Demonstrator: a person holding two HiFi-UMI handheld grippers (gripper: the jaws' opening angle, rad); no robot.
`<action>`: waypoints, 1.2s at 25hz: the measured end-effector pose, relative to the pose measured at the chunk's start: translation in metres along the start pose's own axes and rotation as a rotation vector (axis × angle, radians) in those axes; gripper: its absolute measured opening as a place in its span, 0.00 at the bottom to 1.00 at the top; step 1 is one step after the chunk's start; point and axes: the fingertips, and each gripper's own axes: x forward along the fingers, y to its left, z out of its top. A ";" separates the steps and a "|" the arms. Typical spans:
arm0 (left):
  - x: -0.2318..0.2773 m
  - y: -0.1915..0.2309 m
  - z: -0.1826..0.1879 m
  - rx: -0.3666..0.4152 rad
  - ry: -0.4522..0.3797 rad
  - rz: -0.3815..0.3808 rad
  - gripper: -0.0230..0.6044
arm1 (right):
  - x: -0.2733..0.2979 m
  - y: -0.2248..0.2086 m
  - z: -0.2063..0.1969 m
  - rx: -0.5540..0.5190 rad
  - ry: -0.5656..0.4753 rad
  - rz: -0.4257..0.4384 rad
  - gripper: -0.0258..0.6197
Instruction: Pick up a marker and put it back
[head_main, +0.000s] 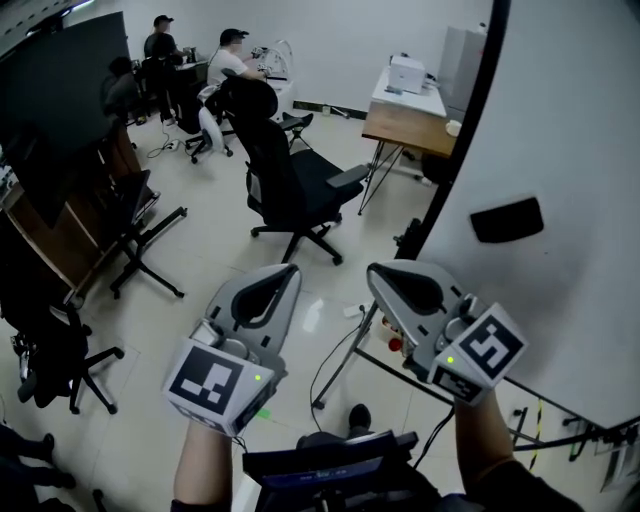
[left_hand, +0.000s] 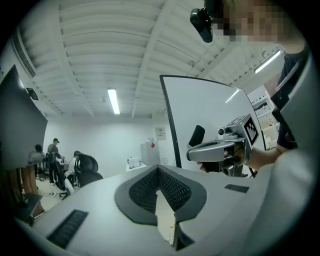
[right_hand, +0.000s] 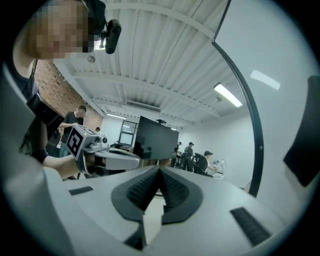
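Claws shut beside whiteboard

Held level and side by side, the left claw (head_main: 288, 270) and the right claw (head_main: 377, 270) each had their jaws pressed together with nothing between them. The right claw was just beside the whiteboard (head_main: 570, 130), below a black eraser (head_main: 507, 219) stuck to the board. The marker could not be made out in any view. Beyond the claws stood a black chair (head_main: 290, 180) and a worktop (head_main: 405, 128) bearing a white box (head_main: 406, 72). People (head_main: 232, 55) sat by the far wall.

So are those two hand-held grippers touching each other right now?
Apart. The head view shows a strip of floor between the left hand-held gripper and the right hand-held gripper; their tips do not meet.
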 end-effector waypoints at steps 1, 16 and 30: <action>-0.008 0.000 -0.003 -0.001 0.008 0.008 0.03 | -0.001 0.007 -0.002 -0.003 0.007 0.005 0.06; -0.081 -0.017 -0.019 -0.022 0.065 0.081 0.03 | -0.022 0.059 -0.007 0.039 -0.010 0.037 0.06; -0.048 -0.122 0.005 0.054 0.083 0.181 0.03 | -0.121 0.039 -0.023 0.035 -0.022 0.171 0.06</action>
